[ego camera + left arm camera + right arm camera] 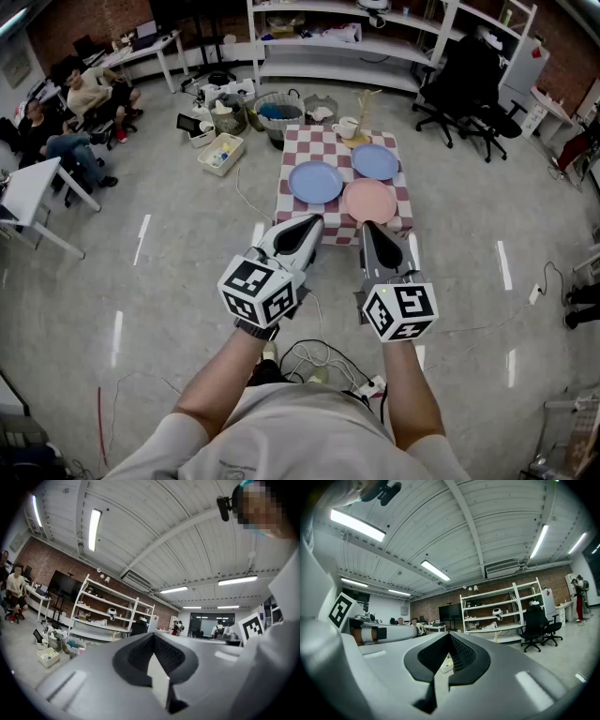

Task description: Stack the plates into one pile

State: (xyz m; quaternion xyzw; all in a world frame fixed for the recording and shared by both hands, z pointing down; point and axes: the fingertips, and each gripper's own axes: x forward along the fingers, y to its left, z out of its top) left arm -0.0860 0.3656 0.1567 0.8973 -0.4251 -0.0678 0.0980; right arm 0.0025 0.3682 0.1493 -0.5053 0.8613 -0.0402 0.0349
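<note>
Three plates lie apart on a small checked table (292, 190): a blue plate (316, 181) at the left, a second blue plate (375, 161) at the back right and a pink plate (369, 200) at the front right. Both grippers are held side by side short of the table's near edge. The left gripper (305, 225) (153, 637) is shut and holds nothing. Beside it the right gripper (372, 230) (449, 637) is also shut and empty. Both gripper views point up at the ceiling and room, so neither shows a plate.
A white mug (346, 127) and a wooden item stand at the table's back edge. Baskets and bins (221, 151) crowd the floor behind the table. Black office chairs (466, 89) stand at the back right, seated people (66, 122) at the left, and cables (323, 361) by my feet.
</note>
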